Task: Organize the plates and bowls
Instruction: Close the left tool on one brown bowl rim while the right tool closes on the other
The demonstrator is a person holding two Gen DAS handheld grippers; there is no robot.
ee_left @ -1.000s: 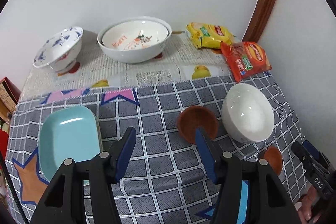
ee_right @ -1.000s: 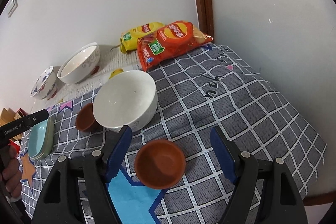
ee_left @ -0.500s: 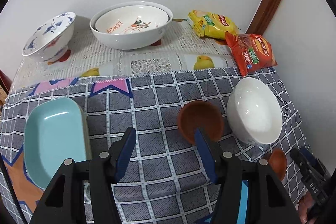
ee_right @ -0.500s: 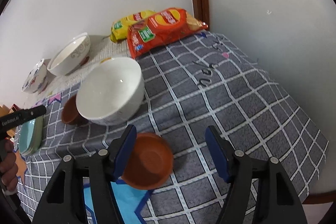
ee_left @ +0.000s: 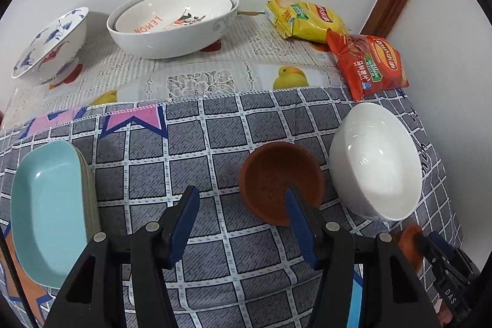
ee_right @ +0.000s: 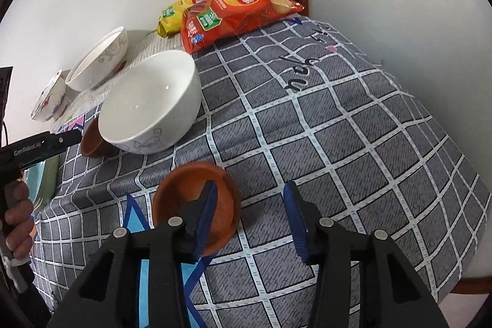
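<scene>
My left gripper (ee_left: 241, 197) is open; its right finger reaches over the near rim of a small brown bowl (ee_left: 276, 174) on the checked cloth. A plain white bowl (ee_left: 375, 165) stands right of that bowl. My right gripper (ee_right: 249, 194) is open; its left finger is inside a second small brown bowl (ee_right: 190, 189), its right finger outside the rim. The white bowl (ee_right: 150, 103) and first brown bowl (ee_right: 90, 139) lie beyond. A light blue rectangular dish (ee_left: 46, 199) sits at left. Two nested white bowls (ee_left: 172, 20) and a blue-patterned bowl (ee_left: 49, 45) stand at the back.
A yellow snack bag (ee_left: 304, 17) and a red chip bag (ee_left: 369, 63) lie at the back right corner by the wall. The table's right edge (ee_right: 473, 189) drops off near the wall. The left gripper shows in the right wrist view (ee_right: 40, 146).
Both grippers have moved forward and down. The left one's right finger now reaches over the first brown bowl. The right one's left finger has entered the second brown bowl.
</scene>
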